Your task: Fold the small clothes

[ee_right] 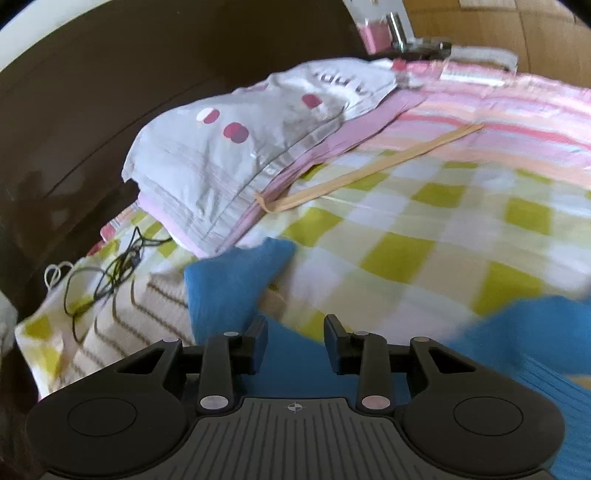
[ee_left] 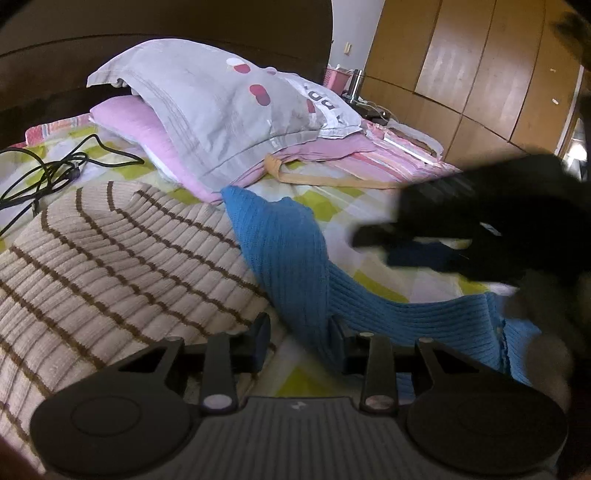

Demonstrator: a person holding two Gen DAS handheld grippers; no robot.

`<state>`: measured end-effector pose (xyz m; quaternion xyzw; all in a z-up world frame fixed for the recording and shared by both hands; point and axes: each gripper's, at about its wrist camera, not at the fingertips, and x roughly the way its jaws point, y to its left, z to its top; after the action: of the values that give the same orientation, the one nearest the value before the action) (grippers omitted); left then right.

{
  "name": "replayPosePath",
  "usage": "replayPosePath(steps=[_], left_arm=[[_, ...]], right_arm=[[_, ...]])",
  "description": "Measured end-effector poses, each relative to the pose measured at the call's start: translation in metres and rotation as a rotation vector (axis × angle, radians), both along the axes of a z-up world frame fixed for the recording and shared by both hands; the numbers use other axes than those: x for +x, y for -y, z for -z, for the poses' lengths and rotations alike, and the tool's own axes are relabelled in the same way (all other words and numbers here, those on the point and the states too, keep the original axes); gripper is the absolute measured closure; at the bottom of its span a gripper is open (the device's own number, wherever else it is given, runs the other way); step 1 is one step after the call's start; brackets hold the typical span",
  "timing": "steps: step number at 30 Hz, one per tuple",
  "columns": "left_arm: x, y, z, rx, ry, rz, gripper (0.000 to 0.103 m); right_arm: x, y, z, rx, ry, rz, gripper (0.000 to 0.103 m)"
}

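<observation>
A blue knit garment (ee_left: 291, 258) lies crumpled across the checked bedsheet (ee_left: 369, 206). Left of it lies a beige knit garment with brown stripes (ee_left: 110, 258). My left gripper (ee_left: 300, 332) hovers low over the blue garment's near fold. The fold lies against the right fingertip (ee_left: 338, 332), but sheet shows between it and the left pad, so the jaws are open. My right gripper (ee_right: 296, 332) stands open above the blue garment (ee_right: 229, 288), with nothing pinched. In the left wrist view the right gripper (ee_left: 373, 243) is a black blur on the right, over the sheet.
Grey and pink pillows (ee_left: 221, 103) are stacked at the head of the bed against a dark headboard (ee_left: 166, 26). A black cable (ee_left: 48, 173) lies at the left and an orange strap (ee_left: 332, 181) beside the pillows. A wooden wardrobe (ee_left: 480, 74) stands behind.
</observation>
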<state>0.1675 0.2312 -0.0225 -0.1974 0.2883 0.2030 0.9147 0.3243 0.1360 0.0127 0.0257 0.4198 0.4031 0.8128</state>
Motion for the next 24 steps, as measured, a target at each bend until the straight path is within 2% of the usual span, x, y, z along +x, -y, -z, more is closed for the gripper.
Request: replayPosePath(steps=[7, 10, 16, 18, 23, 24], left_arm=[[0.000, 0.003, -0.001, 0.005, 0.000, 0.028, 0.062], [0.000, 0.002, 0.000, 0.004, 0.000, 0.027, 0.066], [0.000, 0.003, 0.000, -0.002, -0.001, 0.034, 0.066], [-0.001, 0.004, 0.000, -0.004, 0.000, 0.035, 0.066], [-0.002, 0.004, 0.001, -0.004, 0.003, 0.032, 0.066], [-0.002, 0.005, 0.001, 0.002, 0.000, 0.034, 0.066]], right_arm=[[0.040, -0.047, 0.016, 0.055, -0.154, 0.025, 0.070], [0.047, -0.059, 0.026, 0.039, -0.187, 0.020, 0.069], [0.055, -0.064, 0.033, 0.057, -0.235, 0.005, 0.066], [0.057, -0.066, 0.034, 0.069, -0.251, -0.015, 0.069], [0.055, -0.073, 0.029, 0.081, -0.224, -0.034, 0.092], [0.055, -0.073, 0.028, 0.083, -0.213, -0.032, 0.092]])
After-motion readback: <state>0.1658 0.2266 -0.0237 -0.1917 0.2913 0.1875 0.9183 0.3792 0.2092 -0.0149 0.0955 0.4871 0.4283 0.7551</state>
